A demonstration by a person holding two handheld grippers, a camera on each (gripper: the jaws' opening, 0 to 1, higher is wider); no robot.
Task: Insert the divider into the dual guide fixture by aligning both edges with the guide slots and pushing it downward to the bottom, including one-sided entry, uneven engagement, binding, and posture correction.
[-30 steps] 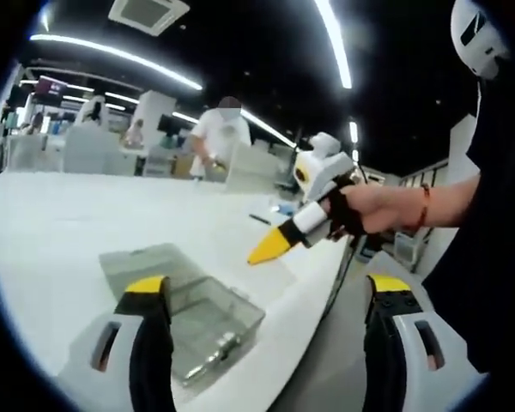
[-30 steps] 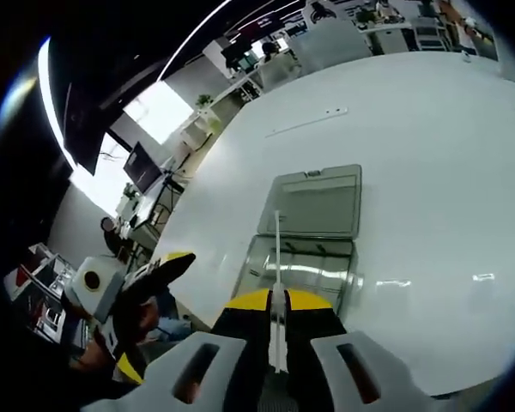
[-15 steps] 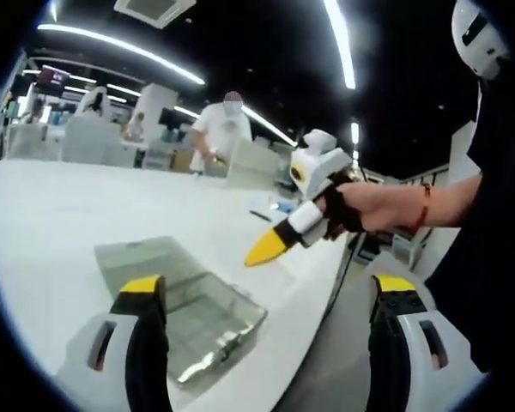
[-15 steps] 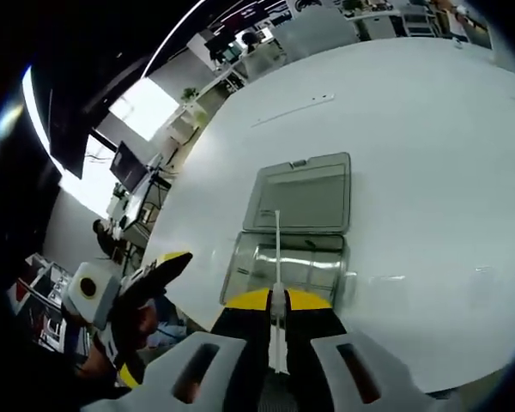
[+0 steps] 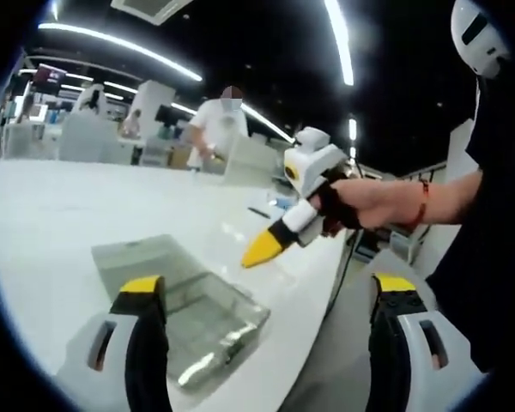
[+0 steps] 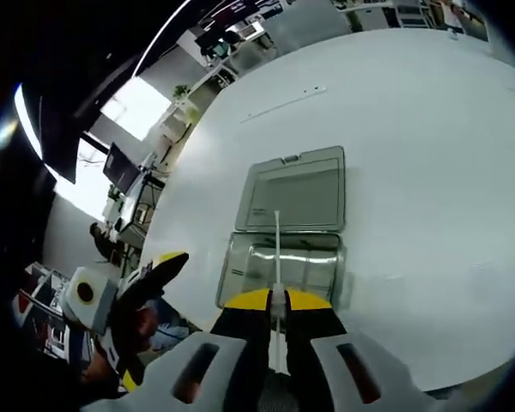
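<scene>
Holding the divider [image 6: 276, 257] edge-on, the right gripper [image 6: 276, 311] has its jaws pinched tight on the thin white sheet, which stands straight up toward twelve o'clock in the right gripper view. That edge-on pose looks chosen so both side edges can meet the guide slots together. The clear fixture box [image 6: 281, 266] sits on the white tabletop [image 6: 429, 172] just beyond the jaw tips, its lid [image 6: 294, 190] folded flat open at twelve o'clock, so the way in from above is free. The divider is in the air, not yet in any slot, as far as I can judge.

Over in the left gripper view, the left gripper [image 5: 262, 296] has its jaws spread wide and empty, the box [image 5: 197, 313] just beyond the jaw on the nine o'clock side. The right gripper [image 5: 266, 246] comes in from three o'clock, pointing down at the box.

Room to move: bare tabletop all around, though the box sits near the tabletop's edge. A person [image 5: 215, 133] stands well back.
</scene>
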